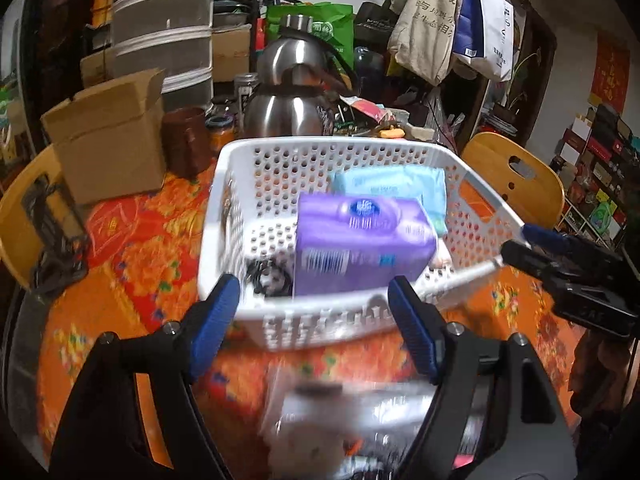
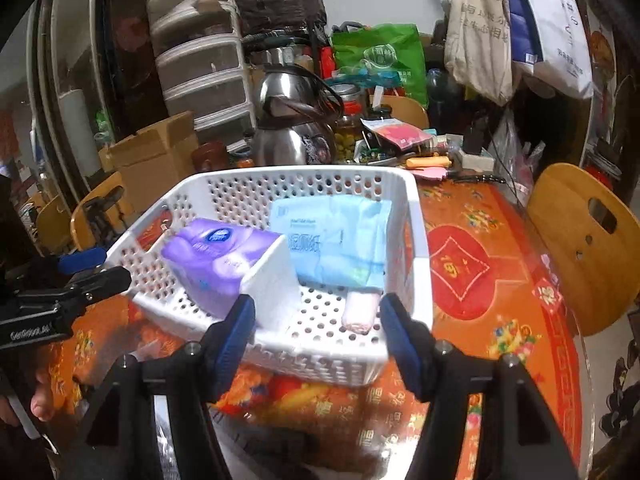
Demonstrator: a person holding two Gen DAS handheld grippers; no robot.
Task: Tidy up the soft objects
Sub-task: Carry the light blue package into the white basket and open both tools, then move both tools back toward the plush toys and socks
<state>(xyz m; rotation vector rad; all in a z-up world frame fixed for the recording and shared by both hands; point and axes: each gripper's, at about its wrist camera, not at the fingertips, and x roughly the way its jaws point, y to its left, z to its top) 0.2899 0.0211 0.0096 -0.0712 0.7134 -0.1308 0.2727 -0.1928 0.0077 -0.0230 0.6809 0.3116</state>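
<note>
A white perforated basket [image 1: 320, 145] [image 2: 280, 173] stands on the orange-red tablecloth. Inside lie a purple tissue pack [image 1: 360, 240] [image 2: 216, 256], a light blue pack [image 1: 396, 188] [image 2: 336, 240], a small pink roll [image 2: 360, 312] and a black cord [image 1: 268, 276]. A white divider [image 2: 272, 284] stands between the packs. My left gripper [image 1: 314, 300] [image 2: 100, 268] is open at the basket's near wall, nothing between its fingers. My right gripper [image 2: 317, 312] [image 1: 520, 244] is open too, empty, by the basket's right corner.
A blurred clear packet [image 1: 340, 412] lies on the cloth under the left gripper. A cardboard box [image 1: 108, 136], a steel kettle [image 1: 288, 92] and small clutter crowd the table's back. Wooden chairs [image 1: 516, 176] [image 2: 588, 240] stand at the sides. A hand [image 2: 40, 400] shows at lower left.
</note>
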